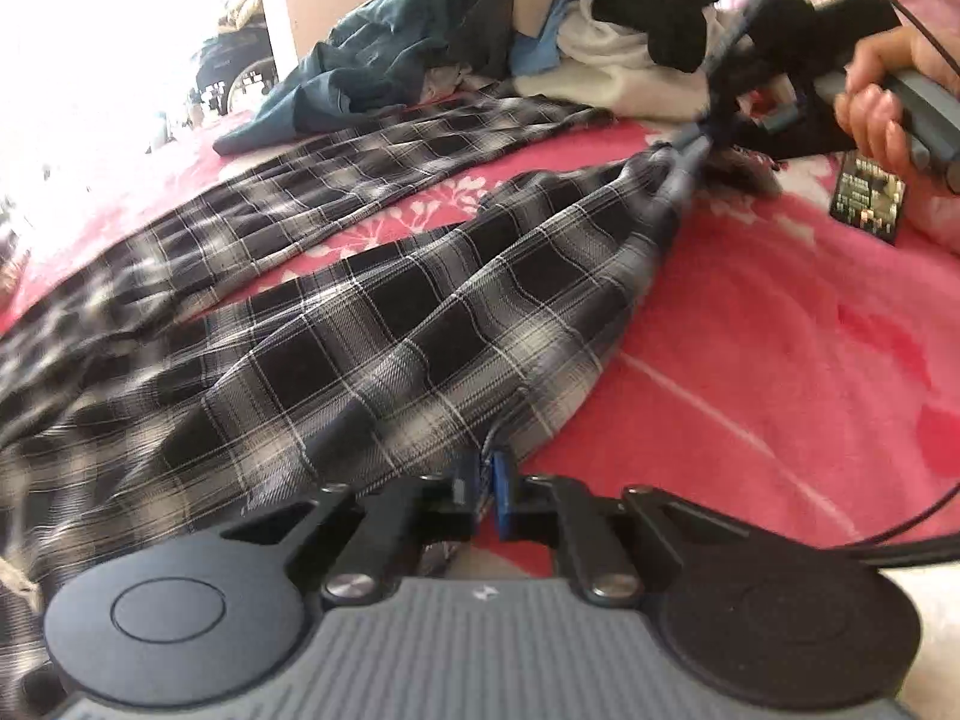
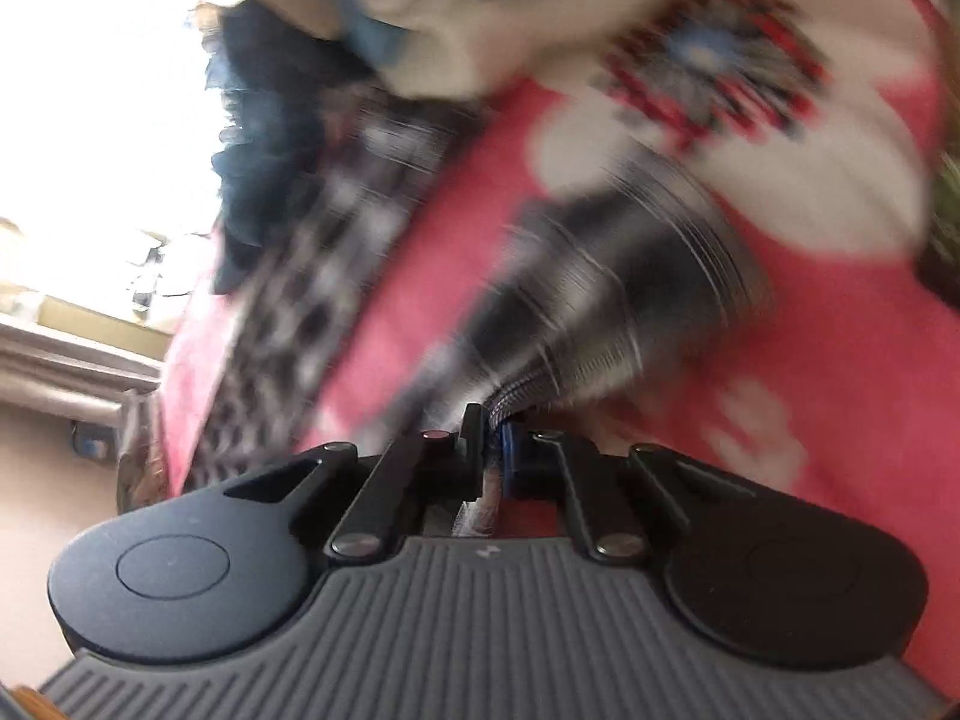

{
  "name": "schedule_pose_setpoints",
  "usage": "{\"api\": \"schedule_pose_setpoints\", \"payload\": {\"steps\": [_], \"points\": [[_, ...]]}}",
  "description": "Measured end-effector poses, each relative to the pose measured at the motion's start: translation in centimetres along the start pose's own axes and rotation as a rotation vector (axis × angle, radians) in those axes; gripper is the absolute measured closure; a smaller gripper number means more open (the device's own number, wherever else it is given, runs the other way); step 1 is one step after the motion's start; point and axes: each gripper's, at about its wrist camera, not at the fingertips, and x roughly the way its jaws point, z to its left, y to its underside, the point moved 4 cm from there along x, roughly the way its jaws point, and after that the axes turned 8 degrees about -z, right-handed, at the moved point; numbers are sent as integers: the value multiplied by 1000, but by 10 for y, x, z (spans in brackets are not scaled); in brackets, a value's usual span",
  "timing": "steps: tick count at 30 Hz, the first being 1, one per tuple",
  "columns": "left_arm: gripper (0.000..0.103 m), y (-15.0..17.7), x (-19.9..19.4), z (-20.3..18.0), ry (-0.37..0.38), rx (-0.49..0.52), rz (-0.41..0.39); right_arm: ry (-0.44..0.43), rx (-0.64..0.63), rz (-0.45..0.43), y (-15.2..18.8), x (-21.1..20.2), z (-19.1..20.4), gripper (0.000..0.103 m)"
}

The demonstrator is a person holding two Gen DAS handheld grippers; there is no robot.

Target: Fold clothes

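A black-and-white plaid shirt (image 1: pixel 372 324) is spread across a bed covered by a pink floral bedspread (image 1: pixel 750 360). In the left wrist view, the left tool (image 1: pixel 483 480) is seen closed on an edge of the plaid cloth, which is pinched between its blue pads at the near side of the bed. Farther off in the same view, the right tool (image 1: pixel 699 141) is held by a hand (image 1: pixel 882 114) and is clamped on another bunched part of the same shirt, so that the cloth is drawn up between the two tools. A sleeve of the shirt (image 1: pixel 384 162) lies flat on the bedspread to the left.

Behind the shirt, a pile of clothes (image 1: pixel 576 30) is heaped, in which a dark teal garment (image 1: pixel 360 78), a black piece and white pieces can be made out.

In the right wrist view, which is heavily blurred, plaid fabric is seen gathered into the closed pads of the right tool (image 2: pixel 489 438), above the pink bedspread.
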Motion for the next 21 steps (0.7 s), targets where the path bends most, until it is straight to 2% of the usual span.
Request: {"api": "schedule_pose_setpoints", "payload": {"steps": [3,6,8,9,11,14,17,21], "points": [[100,-15,-2,32,25,-170,-30,-38,-95,0,-14,12,36,99],[99,-25,7,78,16,-391,-31,-72,-154,41,-26,44,71,93],[97,-26,16,107,-7,-526,-23,-108,-161,92,-30,71,88,75],[94,-25,21,119,-28,-579,-22,-115,-144,107,-30,82,91,60],[93,-22,26,134,-61,-635,-16,-119,-92,116,-31,95,92,58],[92,-18,22,146,-85,-660,-33,-186,-20,85,-33,80,87,54],[89,-20,9,140,-107,-612,-66,-254,16,52,-34,59,79,52],[85,-34,-9,106,-81,-403,-117,-314,45,30,-37,39,64,50]]}}
